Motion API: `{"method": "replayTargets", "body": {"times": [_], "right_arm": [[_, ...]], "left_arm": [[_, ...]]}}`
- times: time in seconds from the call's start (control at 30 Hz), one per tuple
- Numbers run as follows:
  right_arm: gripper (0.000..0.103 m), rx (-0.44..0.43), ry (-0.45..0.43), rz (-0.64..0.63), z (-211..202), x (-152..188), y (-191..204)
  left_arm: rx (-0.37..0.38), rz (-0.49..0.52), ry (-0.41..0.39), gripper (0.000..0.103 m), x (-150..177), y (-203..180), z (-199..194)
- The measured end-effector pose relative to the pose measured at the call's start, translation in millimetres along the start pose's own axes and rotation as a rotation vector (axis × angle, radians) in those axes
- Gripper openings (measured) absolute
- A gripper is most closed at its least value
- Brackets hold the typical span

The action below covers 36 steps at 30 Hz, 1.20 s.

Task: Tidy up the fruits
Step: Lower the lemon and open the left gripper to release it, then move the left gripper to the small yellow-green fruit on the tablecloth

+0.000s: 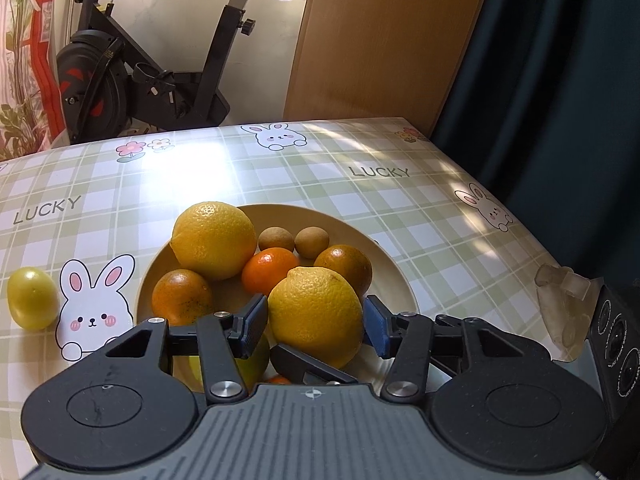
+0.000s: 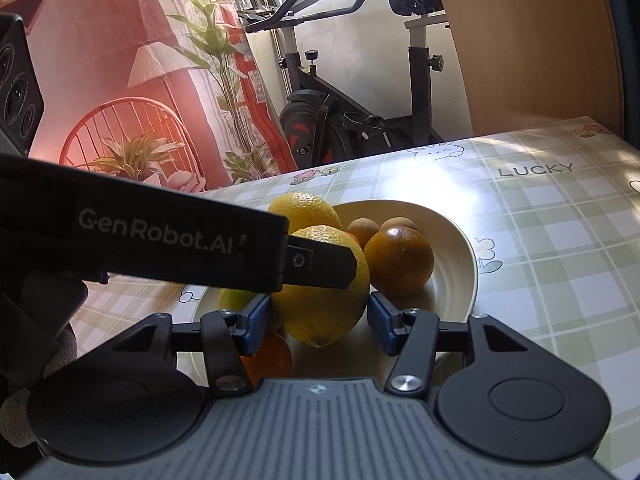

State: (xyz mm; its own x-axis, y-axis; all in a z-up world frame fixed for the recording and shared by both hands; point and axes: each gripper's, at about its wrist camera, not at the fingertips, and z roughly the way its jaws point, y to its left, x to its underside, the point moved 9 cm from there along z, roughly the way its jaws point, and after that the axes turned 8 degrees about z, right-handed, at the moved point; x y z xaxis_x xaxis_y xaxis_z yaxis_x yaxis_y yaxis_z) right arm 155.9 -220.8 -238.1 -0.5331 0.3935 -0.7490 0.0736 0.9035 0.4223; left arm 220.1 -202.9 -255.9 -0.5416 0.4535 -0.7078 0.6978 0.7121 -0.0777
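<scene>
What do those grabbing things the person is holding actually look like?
Each tool, left and right, has a ribbed grey body, two round black discs, black linkage arms with silver pins, and blue pads on its fingertips. The left tool's black side reads "GenRobot.AI" in white. No cables show.

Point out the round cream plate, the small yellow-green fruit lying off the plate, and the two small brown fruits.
Round cream plate (image 1: pixel 394 276): left wrist view, bare right rim.
Small yellow-green fruit (image 1: pixel 33 297): left wrist view, middle of skin.
Two small brown fruits (image 1: pixel 276 239): left wrist view, left one's centre.
</scene>
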Motion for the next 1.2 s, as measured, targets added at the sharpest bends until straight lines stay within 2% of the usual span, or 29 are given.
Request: {"method": "replayTargets", "body": {"times": [0.47, 0.6, 0.7, 1.03, 1.2], "right_arm": [[0.059, 0.020, 0.008, -0.014, 3.1, 2.3, -0.2], [0.066, 0.033, -0.011, -0.019, 0.6, 0.9, -0.7], [0.068, 0.034, -0.052, -0.040, -6.7, 1.0, 3.0], [0.068, 0.031, -0.145, -0.066, -20.9, -1.8, 8.2], [0.068, 0.027, -0.168, -0.062, -24.2, -3.1, 8.5]], "left_arm": [[0.013, -0.068, -0.034, 0.055, 0.7, 12.1, -11.9], [0.015, -0.094, -0.065, 0.055, -0.3, 18.9, -23.4], [0.006, -0.107, -0.084, 0.055, 0.2, 26.3, -32.5], [-0.085, -0.203, -0.144, 0.055, -4.2, 85.1, -68.8], [-0.162, -0.223, -0.164, 0.059, -6.5, 116.9, -90.1]]}}
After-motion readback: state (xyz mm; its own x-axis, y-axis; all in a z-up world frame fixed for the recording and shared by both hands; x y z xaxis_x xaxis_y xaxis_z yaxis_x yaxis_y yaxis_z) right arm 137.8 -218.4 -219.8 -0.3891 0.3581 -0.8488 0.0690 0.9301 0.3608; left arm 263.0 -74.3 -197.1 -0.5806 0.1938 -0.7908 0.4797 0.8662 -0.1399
